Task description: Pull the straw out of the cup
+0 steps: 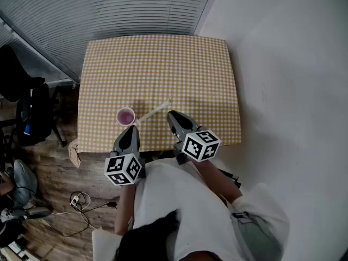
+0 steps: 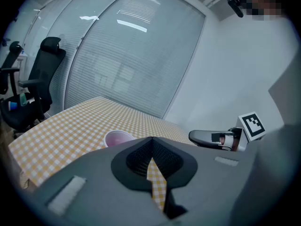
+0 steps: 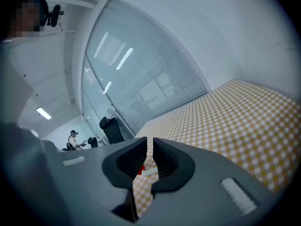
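Cup [image 1: 125, 116] and straw [image 1: 154, 111] both lay on the table [image 1: 163, 58], whose yellow-and-white checked cloth filled the middle of the head view. Ribbed window blinds [image 1: 109, 10] ran across the upper left of that frame. A plain white wall [image 1: 283, 64] took the right side, and a black office chair [image 1: 24, 110] stood on the wooden floor [image 1: 49, 173] at the left edge.

My left gripper [image 1: 130, 129] hung at the near edge of the table, just below the cup in the frame and apart from it. In the left gripper view its fingers were clenched tip to tip on nothing. Only checked cloth showed through the hollow beneath them, and the cup's pink rim peeped over the left jaw.

My right gripper [image 1: 171, 114] sat right of centre, just below the straw's far end. In the right gripper view its fingers stood a narrow slit apart, grasping nothing. A short length of the white straw showed through the lower gap against the cloth, with a red bit at its left end.

The cup, small and pink, stood upright left of centre. The straw was out of it, lying slantwise on the cloth. It ran from just beside the cup's lower right rim up to a greenish tip near frame centre.
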